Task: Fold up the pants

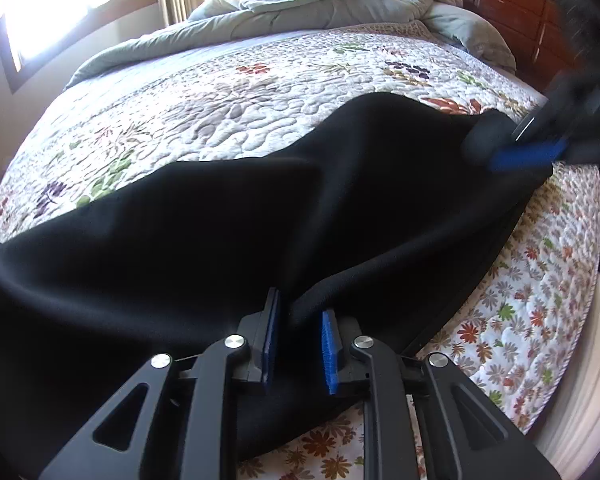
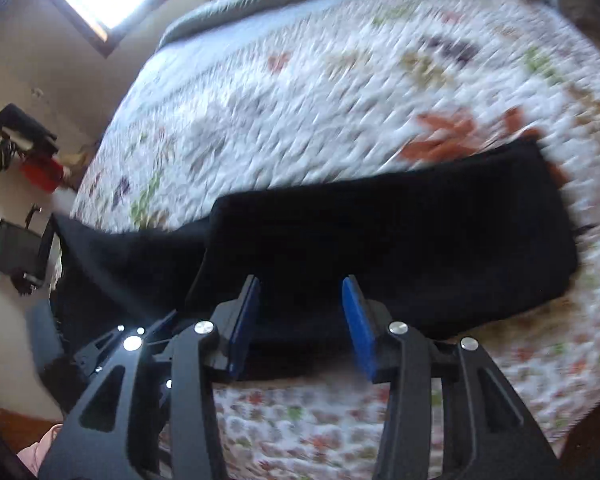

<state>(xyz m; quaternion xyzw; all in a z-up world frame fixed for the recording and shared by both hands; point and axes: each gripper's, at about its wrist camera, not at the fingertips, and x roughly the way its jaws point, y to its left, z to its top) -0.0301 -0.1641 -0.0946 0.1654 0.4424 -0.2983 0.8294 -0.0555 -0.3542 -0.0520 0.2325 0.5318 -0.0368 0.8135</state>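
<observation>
Black pants [image 1: 220,220] lie across the flowered quilt [image 1: 228,92], running from the left edge to the right side of the bed. My left gripper [image 1: 300,304] sits at their near edge, its blue pads closed on a raised fold of the black cloth, with creases running from it. In the right wrist view the pants' thick folded end [image 2: 420,232] lies flat. My right gripper [image 2: 302,284] hovers over its near edge with jaws wide apart and nothing pressed between them. The same gripper shows as a blur [image 1: 512,148] at the pants' far right end.
A rumpled grey duvet [image 1: 320,4] is heaped at the head of the bed against a wooden headboard [image 1: 500,4]. The mattress edge [image 1: 580,360] curves close on the right. A bright window [image 1: 60,0] is at the far left. A dark screen [image 2: 16,248] hangs on the wall.
</observation>
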